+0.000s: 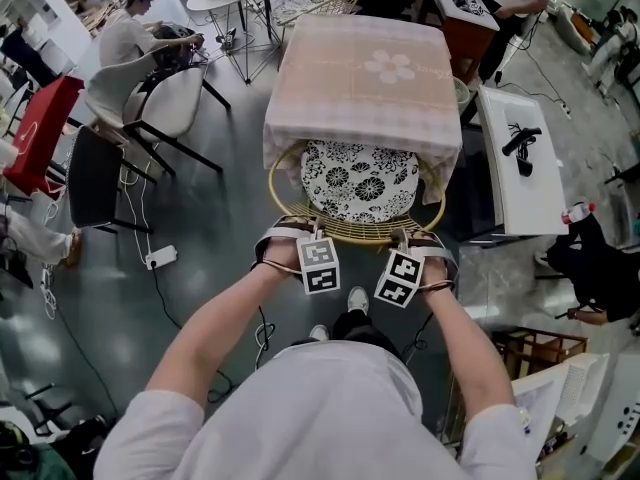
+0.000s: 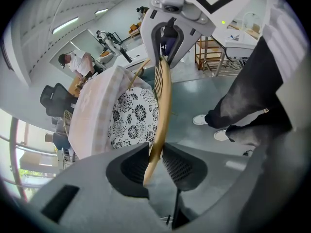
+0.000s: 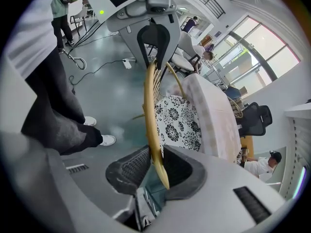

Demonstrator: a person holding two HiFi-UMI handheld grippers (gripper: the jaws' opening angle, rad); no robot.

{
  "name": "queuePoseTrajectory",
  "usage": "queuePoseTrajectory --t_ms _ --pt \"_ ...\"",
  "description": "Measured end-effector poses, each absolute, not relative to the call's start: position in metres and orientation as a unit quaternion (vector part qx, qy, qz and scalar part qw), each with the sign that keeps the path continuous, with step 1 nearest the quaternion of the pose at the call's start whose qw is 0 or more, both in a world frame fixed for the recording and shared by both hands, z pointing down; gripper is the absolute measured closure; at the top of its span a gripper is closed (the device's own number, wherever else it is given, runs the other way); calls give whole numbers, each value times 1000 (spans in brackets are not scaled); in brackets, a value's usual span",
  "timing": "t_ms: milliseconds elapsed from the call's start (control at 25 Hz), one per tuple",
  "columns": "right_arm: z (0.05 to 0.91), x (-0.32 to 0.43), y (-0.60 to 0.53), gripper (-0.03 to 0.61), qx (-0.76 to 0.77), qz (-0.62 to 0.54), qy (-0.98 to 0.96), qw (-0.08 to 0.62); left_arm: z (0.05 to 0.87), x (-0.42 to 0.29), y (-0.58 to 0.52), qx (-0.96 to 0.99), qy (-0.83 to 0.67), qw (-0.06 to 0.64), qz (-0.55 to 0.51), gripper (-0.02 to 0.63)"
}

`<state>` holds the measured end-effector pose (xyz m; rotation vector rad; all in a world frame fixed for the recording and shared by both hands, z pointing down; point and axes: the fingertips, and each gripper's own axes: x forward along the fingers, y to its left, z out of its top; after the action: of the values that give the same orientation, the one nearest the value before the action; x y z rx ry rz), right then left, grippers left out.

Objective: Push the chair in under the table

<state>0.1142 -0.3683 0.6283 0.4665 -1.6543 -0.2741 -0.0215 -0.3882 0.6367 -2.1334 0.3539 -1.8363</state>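
Observation:
A square table (image 1: 365,78) under a pink checked cloth stands ahead of me. The chair has a golden wire frame (image 1: 345,230) and a black-and-white flowered cushion (image 1: 358,180). The front of its seat lies under the table's near edge. My left gripper (image 1: 290,240) is shut on the left part of the curved back rim (image 2: 160,110), which runs between its pads (image 2: 175,166). My right gripper (image 1: 425,253) is shut on the right part of the same rim (image 3: 151,110). Each gripper also shows in the other's view, clamped on the rim: the right gripper (image 2: 170,33) and the left gripper (image 3: 153,28).
My own legs and white shoes (image 1: 357,300) stand just behind the chair. Black and white chairs (image 1: 170,103) are at the left. A power strip (image 1: 160,258) and cables lie on the grey floor. A white table (image 1: 520,158) stands at the right, and people sit and stand further back.

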Motion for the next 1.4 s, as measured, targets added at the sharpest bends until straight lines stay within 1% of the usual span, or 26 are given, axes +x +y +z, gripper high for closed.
queuePoseTrajectory --t_ms 240,480,720,800,880,1000,1160,1400 --pt "628 121 -384 511 198 -118 -728 645 636 -15 -402 -745 120 142 -641 522" --pt "627 123 -389 508 195 -117 -732 642 636 -12 -405 -748 118 146 -637 522" --pt "628 125 -391 494 209 -110 -736 634 637 -10 -406 -749 131 142 -634 517" --pt "626 126 -392 468 222 -106 -737 630 636 -11 -406 -752 143 129 -630 514" --pt "624 125 -392 451 238 -92 -740 622 633 -13 -405 -757 163 114 -622 497" --pt "621 123 -390 449 259 -75 -746 608 627 -15 -404 -769 192 94 -602 480" --pt "613 116 -384 449 280 -62 -754 591 617 -17 -398 -786 225 64 -572 479" --pt "595 102 -378 451 324 -30 -769 550 603 -15 -389 -807 261 38 -528 479"
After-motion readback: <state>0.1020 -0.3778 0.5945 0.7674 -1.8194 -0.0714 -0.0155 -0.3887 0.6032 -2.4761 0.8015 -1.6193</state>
